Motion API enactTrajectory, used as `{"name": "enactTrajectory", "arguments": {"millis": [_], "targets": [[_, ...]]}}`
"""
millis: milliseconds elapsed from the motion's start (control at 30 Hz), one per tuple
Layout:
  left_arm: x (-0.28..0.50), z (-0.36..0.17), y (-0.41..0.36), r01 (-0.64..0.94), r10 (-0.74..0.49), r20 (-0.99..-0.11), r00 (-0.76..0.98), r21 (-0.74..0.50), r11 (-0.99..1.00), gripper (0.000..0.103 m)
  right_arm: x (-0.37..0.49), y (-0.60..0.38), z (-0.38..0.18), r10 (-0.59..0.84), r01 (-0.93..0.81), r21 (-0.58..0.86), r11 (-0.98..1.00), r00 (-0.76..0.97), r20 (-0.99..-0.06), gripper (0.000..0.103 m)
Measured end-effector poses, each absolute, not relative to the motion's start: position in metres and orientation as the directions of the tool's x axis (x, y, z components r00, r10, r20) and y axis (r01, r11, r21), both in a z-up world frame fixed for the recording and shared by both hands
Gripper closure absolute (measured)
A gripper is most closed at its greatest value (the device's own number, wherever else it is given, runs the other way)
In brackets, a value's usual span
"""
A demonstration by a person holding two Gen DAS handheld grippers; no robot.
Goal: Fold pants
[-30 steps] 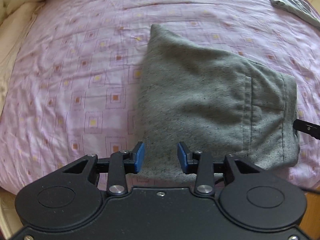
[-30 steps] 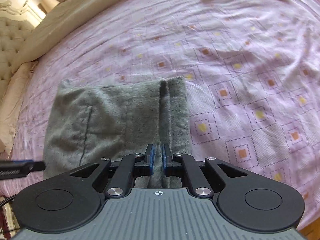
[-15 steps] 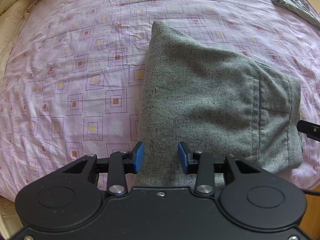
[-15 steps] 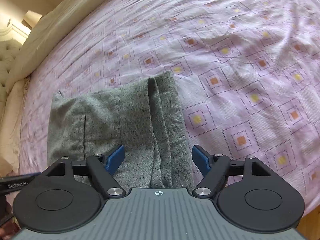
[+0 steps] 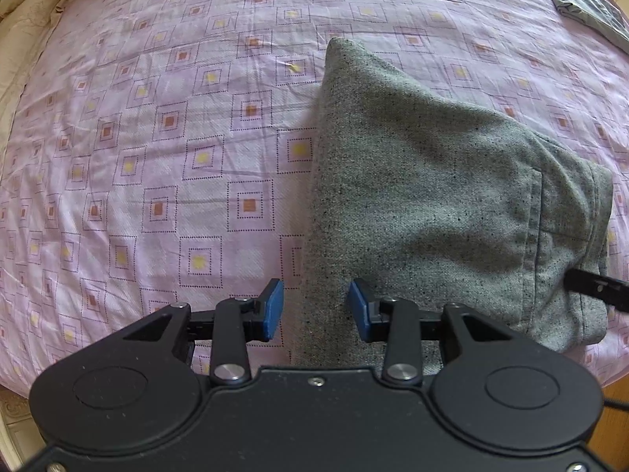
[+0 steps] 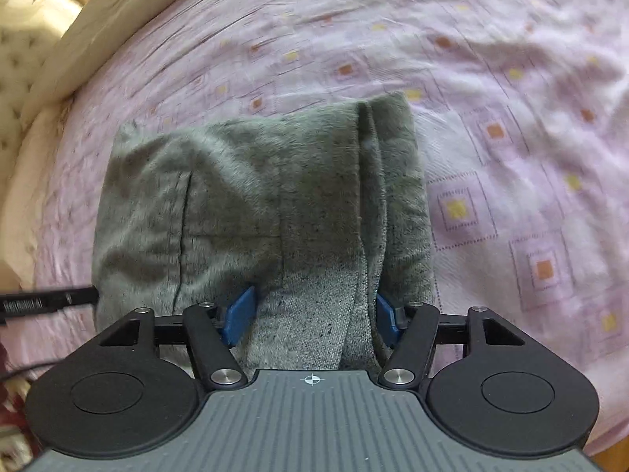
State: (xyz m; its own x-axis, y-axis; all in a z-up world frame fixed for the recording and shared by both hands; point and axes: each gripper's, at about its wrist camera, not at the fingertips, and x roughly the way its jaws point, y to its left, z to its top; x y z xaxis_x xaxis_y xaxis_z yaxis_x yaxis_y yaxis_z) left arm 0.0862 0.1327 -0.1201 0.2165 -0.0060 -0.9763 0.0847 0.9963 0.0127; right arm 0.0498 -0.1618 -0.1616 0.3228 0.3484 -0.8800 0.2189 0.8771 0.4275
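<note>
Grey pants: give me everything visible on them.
The pants are speckled grey, soft knit by the look, folded into a compact stack with a stitched pocket seam showing. They lie flat on the pink patterned sheet. The right gripper is closing around a raised fold at the near edge; the left gripper straddles the other near edge, pads clear.

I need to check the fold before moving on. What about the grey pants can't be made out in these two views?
- pants, left wrist view: near edge hidden under the left gripper.
- Right wrist view: motion blur smears the weave; the closing right gripper covers the near hem, so pad contact is unclear.
- folded grey item: cut off by the frame edge.
</note>
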Motion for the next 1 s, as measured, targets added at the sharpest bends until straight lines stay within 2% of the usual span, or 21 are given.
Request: {"name": "enactTrajectory", "arguments": {"millis": [33,100,133,233,333,400,533,700,767,867,933,1000], "targets": [[0.086,-0.12,0.133,0.09,-0.007,-0.975,0.22,0.013,0.996,0.056,0.05,-0.164,-0.16,0.354,0.231,0.438,0.869,0.329,-0.875,0.075],[0.087,-0.118,0.132,0.105,-0.006,-0.973,0.23,0.019,0.994,0.056,0.047,-0.159,-0.146,0.329,0.19,0.406,0.894,0.338,-0.882,0.089],[0.087,-0.116,0.131,0.113,-0.004,-0.971,0.238,0.024,0.993,0.056,0.045,-0.154,-0.135,0.304,0.14,0.37,0.919,0.347,-0.887,0.093],[0.088,-0.108,0.127,0.152,-0.013,-0.96,0.278,0.03,0.988,0.056,0.035,-0.148,-0.106,0.246,0.066,0.298,0.952,0.409,-0.879,0.093],[0.092,-0.106,0.117,0.197,-0.038,-0.95,0.309,0.025,0.98,0.047,0.037,-0.155,-0.121,0.171,0.135,0.238,0.962,0.384,-0.907,0.093],[0.097,-0.111,0.108,0.231,-0.045,-0.951,0.307,0.028,0.972,0.047,0.043,-0.157,-0.139,0.163,0.164,0.231,0.959,0.349,-0.923,0.092],[0.117,-0.116,0.087,0.305,-0.073,-0.943,0.326,0.032,0.952,0.046,0.047,-0.155,-0.136,0.161,0.173,0.234,0.957,0.354,-0.921,0.091],[0.168,-0.137,0.068,0.309,-0.041,-0.937,0.348,0.073,0.948,0.046,0.044,-0.157,-0.14,0.143,0.197,0.223,0.955,0.352,-0.925,0.088],[0.188,-0.15,0.066,0.311,-0.026,-0.944,0.329,0.083,0.947,0.043,0.046,-0.154,-0.139,0.131,0.197,0.21,0.958,0.351,-0.927,0.086],[0.208,-0.161,0.064,0.325,-0.006,-0.944,0.33,0.107,0.94,0.036,0.047,-0.147,-0.138,0.099,0.175,0.167,0.97,0.344,-0.934,0.083],[0.217,-0.161,0.063,0.334,-0.009,-0.947,0.321,0.105,0.937,0.036,0.048,-0.146,-0.136,0.06,0.186,0.128,0.974,0.33,-0.942,0.073],[0.222,-0.155,0.066,0.32,-0.011,-0.95,0.311,0.094,0.943,0.037,0.049,-0.147,-0.132,0.053,0.202,0.125,0.971,0.328,-0.943,0.073]]}}
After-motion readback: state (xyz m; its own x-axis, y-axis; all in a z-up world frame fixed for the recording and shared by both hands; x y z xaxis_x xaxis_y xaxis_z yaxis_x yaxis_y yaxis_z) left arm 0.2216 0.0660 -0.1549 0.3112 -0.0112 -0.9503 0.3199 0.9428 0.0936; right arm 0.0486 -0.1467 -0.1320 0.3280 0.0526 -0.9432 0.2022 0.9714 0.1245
